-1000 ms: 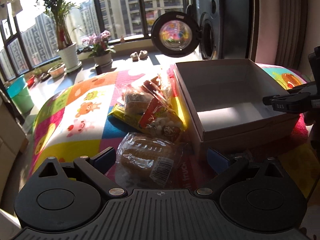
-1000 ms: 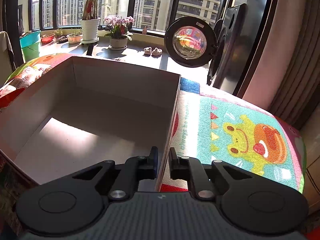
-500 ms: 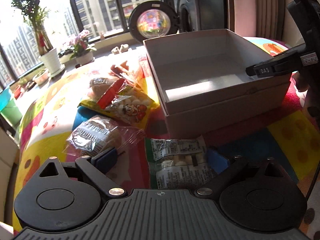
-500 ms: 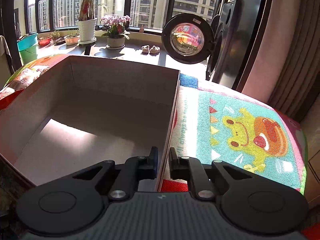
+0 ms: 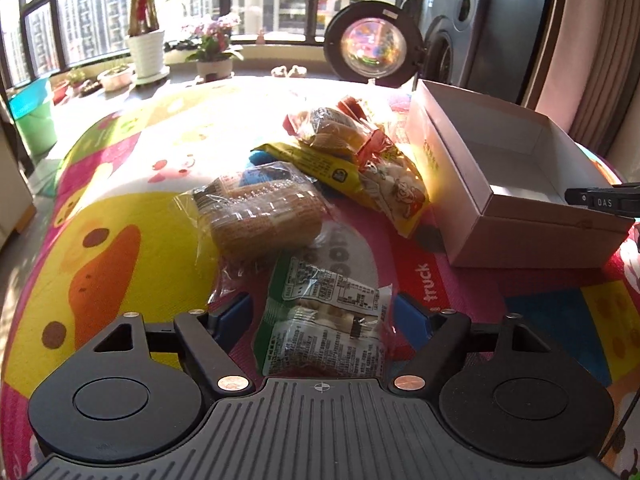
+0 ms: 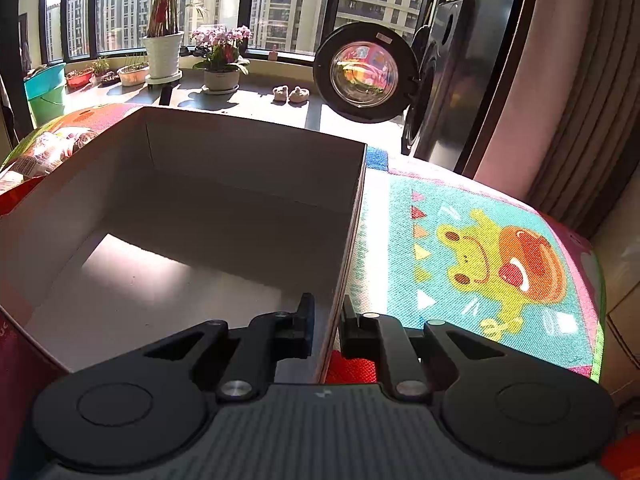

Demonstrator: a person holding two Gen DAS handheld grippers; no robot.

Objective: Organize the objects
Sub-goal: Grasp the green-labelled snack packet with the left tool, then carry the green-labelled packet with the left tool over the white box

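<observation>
My left gripper (image 5: 323,314) is open, its blue pads either side of a green-edged snack packet (image 5: 326,316) lying on the play mat. Beyond it lie a wrapped bread roll (image 5: 264,216), a yellow packet (image 5: 320,164), a cartoon-printed packet (image 5: 394,188) and another wrapped bun (image 5: 336,128). An open white cardboard box (image 5: 516,216) stands to the right. My right gripper (image 6: 326,320) is shut on the box's right wall (image 6: 352,220); the box is empty inside. The right gripper's tip also shows in the left wrist view (image 5: 604,201).
A colourful play mat (image 5: 120,248) covers the surface, with a frog print (image 6: 500,256) right of the box. Behind are a washing machine with its round door (image 6: 362,74) open, flower pots (image 6: 220,76), a green bucket (image 5: 34,120) and a curtain (image 6: 580,100).
My left gripper has swung left and down from the bread roll to the green-edged packet, which now lies between its open fingers. The right gripper stays clamped on the box wall.
</observation>
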